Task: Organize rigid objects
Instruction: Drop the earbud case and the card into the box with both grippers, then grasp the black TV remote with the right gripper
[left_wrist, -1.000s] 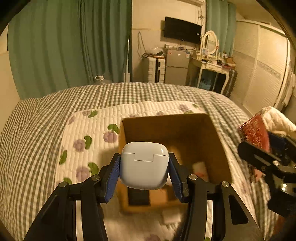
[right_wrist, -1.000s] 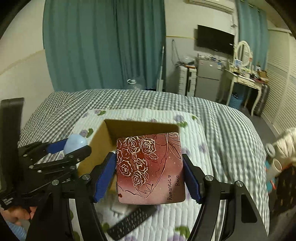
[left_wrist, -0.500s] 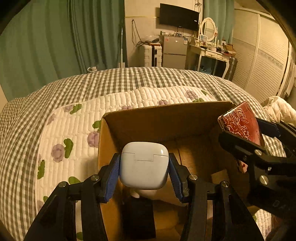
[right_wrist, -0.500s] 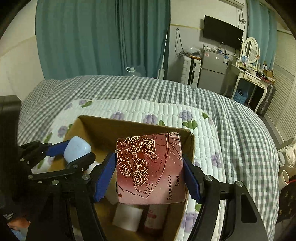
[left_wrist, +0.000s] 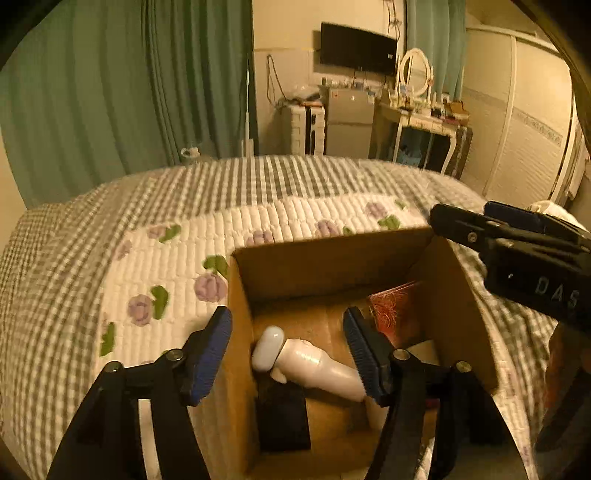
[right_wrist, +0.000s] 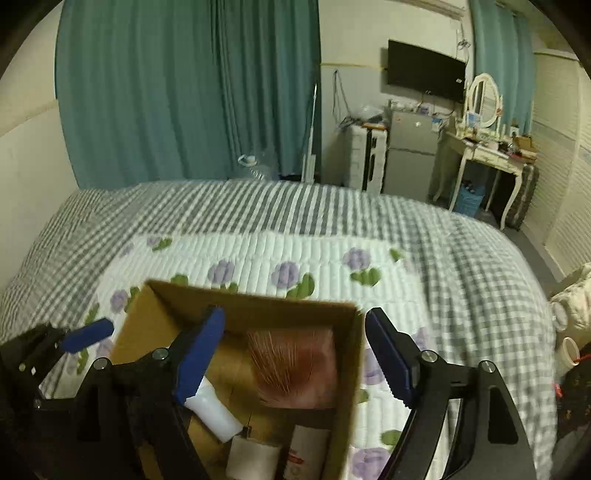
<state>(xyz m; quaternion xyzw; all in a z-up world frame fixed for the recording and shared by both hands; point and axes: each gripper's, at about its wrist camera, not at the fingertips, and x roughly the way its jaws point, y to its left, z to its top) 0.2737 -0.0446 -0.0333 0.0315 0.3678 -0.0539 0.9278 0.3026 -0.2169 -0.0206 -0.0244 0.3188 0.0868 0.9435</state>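
An open cardboard box (left_wrist: 332, 254) sits on the bed quilt; it also shows in the right wrist view (right_wrist: 255, 299). My left gripper (left_wrist: 288, 350) is open and empty above the box's left side. The white earbud case (left_wrist: 267, 349) lies inside, against a white bottle (left_wrist: 321, 367). My right gripper (right_wrist: 295, 350) is open and empty over the box's right side. The red rose tin (right_wrist: 295, 365) is blurred inside the box below it, and shows leaning at the right wall in the left wrist view (left_wrist: 395, 314).
A black object (left_wrist: 282, 421) lies in the box's near left corner. White items (right_wrist: 255, 458) and a red-labelled bottle (right_wrist: 306, 454) lie at the box's near end. The floral quilt (left_wrist: 177, 266) and checked cover (right_wrist: 461, 266) surround the box. A dressing table (right_wrist: 487, 155) stands beyond the bed.
Both grippers have opened. The earbud case has dropped from the left gripper into the box, and the rose tin has dropped from the right gripper into the box.
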